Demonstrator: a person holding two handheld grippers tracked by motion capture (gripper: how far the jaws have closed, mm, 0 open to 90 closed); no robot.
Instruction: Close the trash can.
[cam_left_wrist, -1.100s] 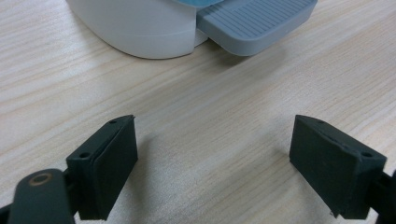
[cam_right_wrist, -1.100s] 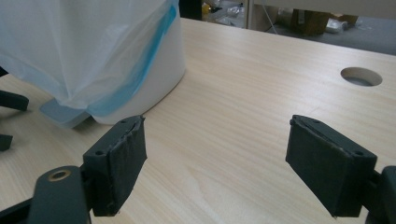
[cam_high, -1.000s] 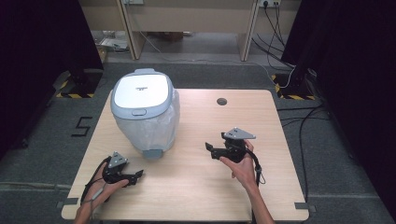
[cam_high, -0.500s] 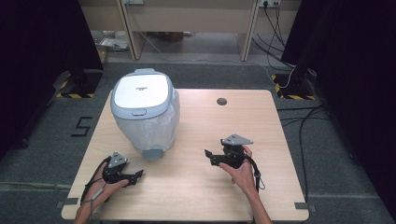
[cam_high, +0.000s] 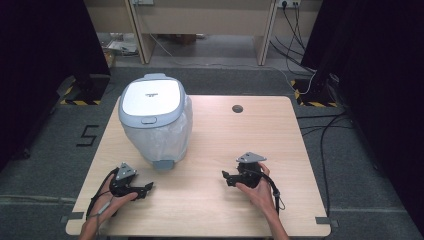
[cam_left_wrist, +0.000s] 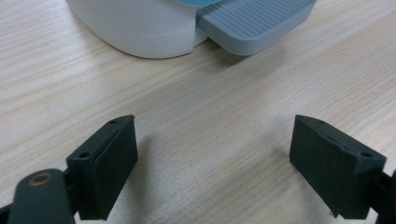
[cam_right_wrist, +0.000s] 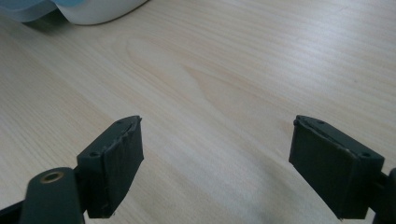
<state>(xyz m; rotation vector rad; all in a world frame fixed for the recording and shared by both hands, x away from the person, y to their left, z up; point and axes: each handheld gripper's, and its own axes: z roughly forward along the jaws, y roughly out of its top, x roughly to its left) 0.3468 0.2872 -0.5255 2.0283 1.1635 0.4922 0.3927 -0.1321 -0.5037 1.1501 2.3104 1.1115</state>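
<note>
A white and grey pedal bin (cam_high: 154, 120) with a closed lid and a clear bag liner stands on the left half of the wooden table (cam_high: 220, 140). Its grey foot pedal (cam_left_wrist: 254, 23) faces the front edge. My left gripper (cam_high: 148, 188) rests low on the table near the front left, just in front of the bin, open with nothing between its jaws. My right gripper (cam_high: 225, 177) sits at the front right of centre, open and empty too, pointing left toward the bin base (cam_right_wrist: 93, 11).
A small round cable hole (cam_high: 237, 108) lies at the table's back middle. Cables (cam_high: 320, 125) trail on the floor to the right. Dark curtains flank both sides, and a wooden bench stands beyond the table.
The right gripper has come down and nearer the front edge of the table. The left gripper has stayed where it was.
</note>
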